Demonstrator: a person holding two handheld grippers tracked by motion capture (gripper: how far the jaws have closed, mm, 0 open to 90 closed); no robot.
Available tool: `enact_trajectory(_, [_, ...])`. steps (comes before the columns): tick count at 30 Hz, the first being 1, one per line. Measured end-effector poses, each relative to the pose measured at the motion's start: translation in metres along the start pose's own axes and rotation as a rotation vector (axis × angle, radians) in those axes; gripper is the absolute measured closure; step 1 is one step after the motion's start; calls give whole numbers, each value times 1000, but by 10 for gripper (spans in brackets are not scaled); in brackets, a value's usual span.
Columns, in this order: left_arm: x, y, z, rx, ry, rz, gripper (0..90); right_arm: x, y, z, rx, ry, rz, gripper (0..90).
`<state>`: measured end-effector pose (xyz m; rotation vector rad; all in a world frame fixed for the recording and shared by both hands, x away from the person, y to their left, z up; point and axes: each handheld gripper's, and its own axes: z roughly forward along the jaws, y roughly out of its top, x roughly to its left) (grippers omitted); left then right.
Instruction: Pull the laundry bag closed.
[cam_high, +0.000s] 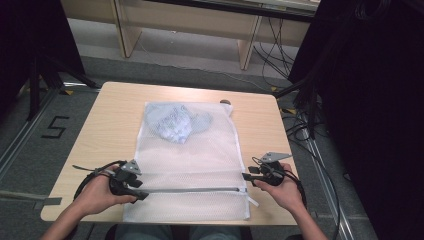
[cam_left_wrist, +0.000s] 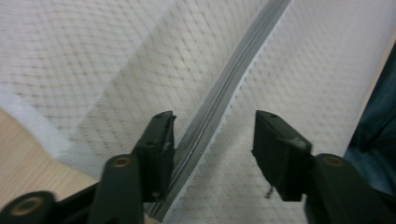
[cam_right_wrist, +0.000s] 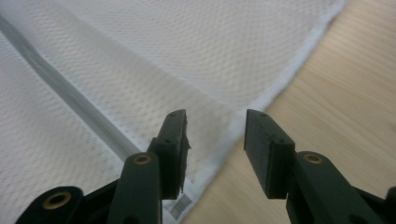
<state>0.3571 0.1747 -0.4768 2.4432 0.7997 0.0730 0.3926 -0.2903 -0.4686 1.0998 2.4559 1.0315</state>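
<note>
A white mesh laundry bag (cam_high: 190, 150) lies flat on the wooden table (cam_high: 110, 125), with a blue-grey garment (cam_high: 175, 122) bunched inside its far end. A grey zipper (cam_high: 195, 190) runs across the bag near the front edge. My left gripper (cam_high: 144, 194) sits at the zipper's left end; in the left gripper view the jaws (cam_left_wrist: 212, 135) stand open, and the zipper (cam_left_wrist: 233, 79) passes between them, close to the left jaw. My right gripper (cam_high: 246, 176) rests at the bag's right edge. Its jaws (cam_right_wrist: 215, 135) are open over the bag's hem and the zipper (cam_right_wrist: 70, 93) lies to their left.
A small dark round object (cam_high: 225, 102) sits at the table's far edge by the bag's corner. Beyond the table stand wooden desk legs (cam_high: 247, 47), with cables (cam_high: 300, 125) on the floor at the right. Bare tabletop (cam_right_wrist: 336, 93) lies right of the bag.
</note>
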Motion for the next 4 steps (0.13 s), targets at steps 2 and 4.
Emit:
enact_trajectory(2, [-2,-5,-8,-53,16,-12,408,0,0,-2,17,0,33,602])
enact_trajectory(4, [-9,-15,-10,-144,16,-87,347,-3,-2,-1,8,-9,41,603])
